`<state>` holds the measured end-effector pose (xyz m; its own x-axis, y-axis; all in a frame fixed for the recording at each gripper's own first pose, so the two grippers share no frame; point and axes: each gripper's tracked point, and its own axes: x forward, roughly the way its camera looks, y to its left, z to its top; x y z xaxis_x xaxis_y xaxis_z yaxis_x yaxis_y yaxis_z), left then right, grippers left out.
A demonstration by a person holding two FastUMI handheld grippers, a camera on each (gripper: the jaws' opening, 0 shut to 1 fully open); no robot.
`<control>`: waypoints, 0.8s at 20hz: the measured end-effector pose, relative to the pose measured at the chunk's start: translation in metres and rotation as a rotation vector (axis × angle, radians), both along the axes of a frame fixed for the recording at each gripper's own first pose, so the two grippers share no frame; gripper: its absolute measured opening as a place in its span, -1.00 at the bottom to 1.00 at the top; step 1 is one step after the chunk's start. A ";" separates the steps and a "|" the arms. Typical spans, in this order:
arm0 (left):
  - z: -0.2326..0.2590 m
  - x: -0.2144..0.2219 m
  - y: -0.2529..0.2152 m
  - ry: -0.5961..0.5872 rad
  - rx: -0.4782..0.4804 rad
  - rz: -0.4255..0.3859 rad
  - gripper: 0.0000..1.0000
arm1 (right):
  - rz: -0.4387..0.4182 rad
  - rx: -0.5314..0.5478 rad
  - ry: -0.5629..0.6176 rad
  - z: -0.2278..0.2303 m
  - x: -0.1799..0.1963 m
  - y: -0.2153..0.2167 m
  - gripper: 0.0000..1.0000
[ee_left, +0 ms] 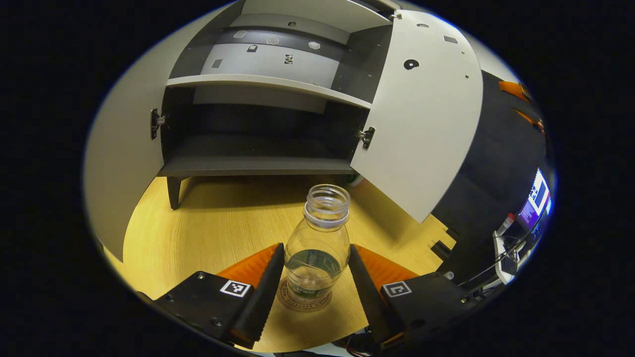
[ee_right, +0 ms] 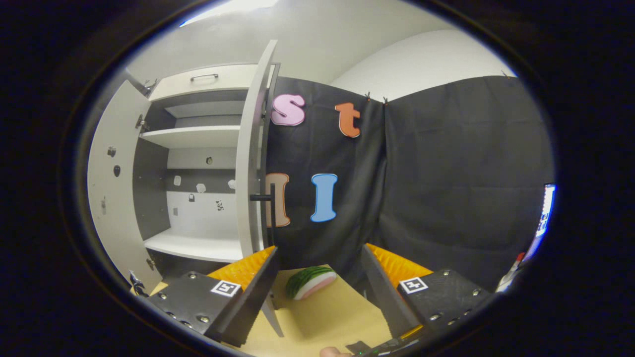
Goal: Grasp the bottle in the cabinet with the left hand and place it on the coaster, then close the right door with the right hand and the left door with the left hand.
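Note:
A clear, uncapped plastic bottle (ee_left: 317, 243) with a little liquid stands upright on a round coaster (ee_left: 297, 303) on the wooden table (ee_left: 208, 233). My left gripper (ee_left: 316, 246) is open around it, one finger on each side with a small gap to the bottle's body. Behind it the cabinet (ee_left: 258, 166) has both doors swung out: the left door (ee_left: 119, 163) and the right door (ee_left: 426, 119). My right gripper (ee_right: 319, 249) is open and holds nothing. It faces the right door's edge (ee_right: 250, 163) and its dark bar handle (ee_right: 271, 201).
A toy watermelon slice (ee_right: 310, 281) lies on the table (ee_right: 322, 317) just beyond my right gripper. The cabinet shelves (ee_right: 198, 246) are bare. A lit screen (ee_left: 538, 193) and cables sit at the far right. The cabinet stands on short legs (ee_left: 173, 191).

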<state>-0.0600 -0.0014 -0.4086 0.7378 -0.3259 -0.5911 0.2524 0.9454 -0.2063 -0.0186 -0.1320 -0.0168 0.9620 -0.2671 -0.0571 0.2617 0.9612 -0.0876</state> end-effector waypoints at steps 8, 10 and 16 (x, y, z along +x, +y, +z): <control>0.000 -0.009 -0.004 0.053 0.031 -0.029 0.67 | 0.015 0.022 0.016 -0.011 0.006 0.002 1.00; 0.000 -0.009 -0.005 0.056 0.039 -0.026 0.68 | 0.013 0.027 0.019 -0.013 0.005 0.000 1.00; 0.008 -0.010 -0.007 0.054 0.040 -0.031 0.68 | -0.004 0.031 0.020 -0.015 0.001 -0.005 1.00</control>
